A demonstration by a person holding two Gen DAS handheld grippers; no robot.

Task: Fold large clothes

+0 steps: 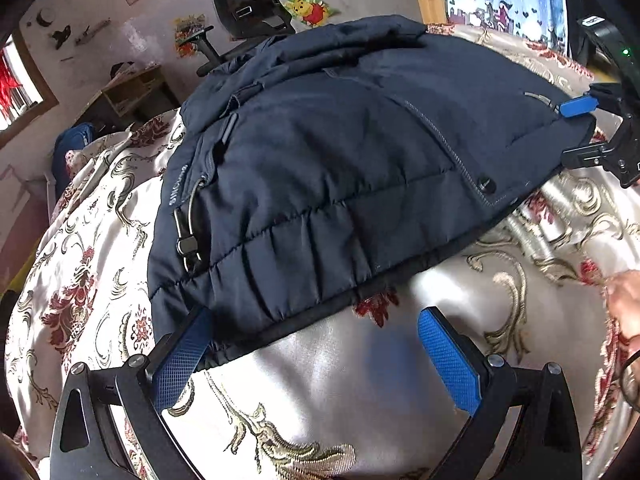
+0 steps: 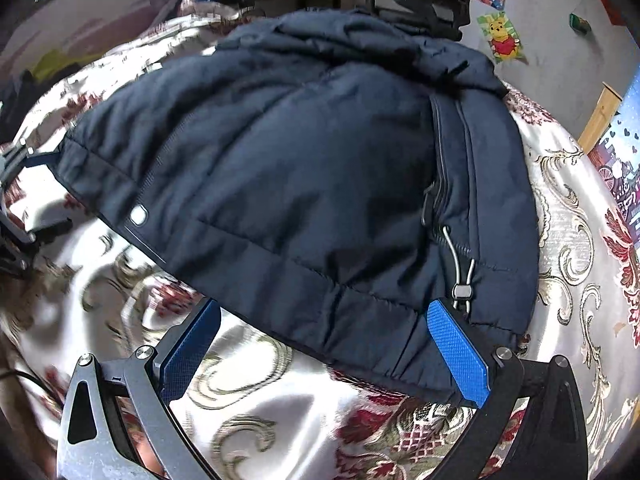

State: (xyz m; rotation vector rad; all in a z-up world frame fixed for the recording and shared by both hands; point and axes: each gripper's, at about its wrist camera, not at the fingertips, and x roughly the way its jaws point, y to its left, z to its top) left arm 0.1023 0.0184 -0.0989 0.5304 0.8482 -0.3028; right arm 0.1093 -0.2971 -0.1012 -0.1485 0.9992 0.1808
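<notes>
A dark navy padded jacket (image 1: 320,152) lies folded on a bed with a white, gold and red floral cover (image 1: 340,392). My left gripper (image 1: 316,356) is open just in front of the jacket's hem, its left finger touching the hem's corner. The right gripper (image 1: 580,132) shows in the left wrist view at the jacket's far right edge, its jaws apart. In the right wrist view the jacket (image 2: 300,168) fills the middle, and my right gripper (image 2: 324,356) is open at its hem, near a metal cord toggle (image 2: 462,292). The left gripper (image 2: 16,200) shows at the left edge.
A black office chair (image 1: 248,0) stands behind the bed. A wooden shelf (image 1: 128,96) and a blue bag (image 1: 72,148) sit at the left. A Winnie the Pooh sticker (image 2: 502,38) is on the wall. A hand (image 1: 624,304) shows at the right edge.
</notes>
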